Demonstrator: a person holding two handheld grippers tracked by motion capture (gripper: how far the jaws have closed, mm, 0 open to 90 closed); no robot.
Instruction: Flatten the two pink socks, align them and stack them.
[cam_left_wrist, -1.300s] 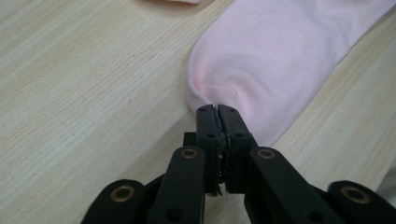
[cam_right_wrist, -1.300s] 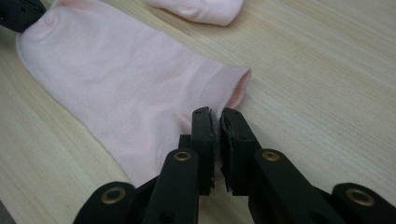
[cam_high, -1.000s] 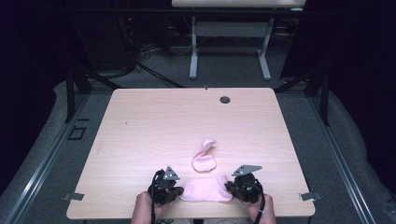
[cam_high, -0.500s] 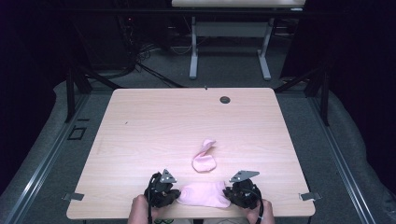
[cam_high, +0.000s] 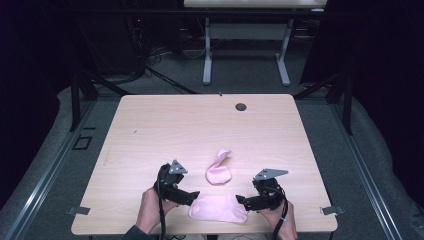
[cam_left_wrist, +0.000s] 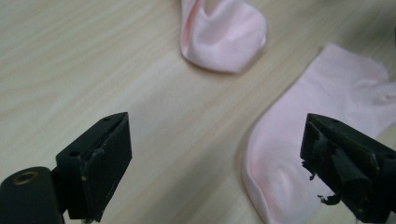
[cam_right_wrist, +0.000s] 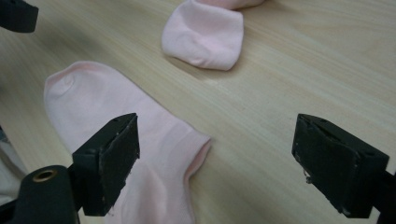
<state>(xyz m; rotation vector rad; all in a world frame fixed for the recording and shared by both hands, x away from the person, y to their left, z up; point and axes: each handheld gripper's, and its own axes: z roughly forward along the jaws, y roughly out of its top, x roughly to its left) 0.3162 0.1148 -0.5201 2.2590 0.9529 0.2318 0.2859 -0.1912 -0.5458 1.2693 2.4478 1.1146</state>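
Two pink socks lie on the wooden table (cam_high: 150, 130). One sock (cam_high: 218, 208) lies flat near the front edge; the other, a crumpled sock (cam_high: 218, 171), sits just beyond it. My left gripper (cam_high: 192, 196) is open at the flat sock's left end, and my right gripper (cam_high: 241, 201) is open at its right end. In the left gripper view the left gripper (cam_left_wrist: 219, 172) stands wide over bare wood, with the flat sock (cam_left_wrist: 317, 116) reaching the right jaw and the crumpled sock (cam_left_wrist: 224, 32) ahead. In the right gripper view the right gripper (cam_right_wrist: 224, 163) straddles the cuff of the flat sock (cam_right_wrist: 88, 93); the crumpled sock (cam_right_wrist: 205, 37) is farther on.
A round cable hole (cam_high: 241, 106) sits near the table's far edge. Behind the table stand a desk frame (cam_high: 245, 55) and loose cables on a dark floor. A jaw of the left gripper (cam_right_wrist: 16, 14) shows at the top left of the right gripper view.
Both grippers have shifted only slightly at the flat sock's two ends. The socks lie where they were.
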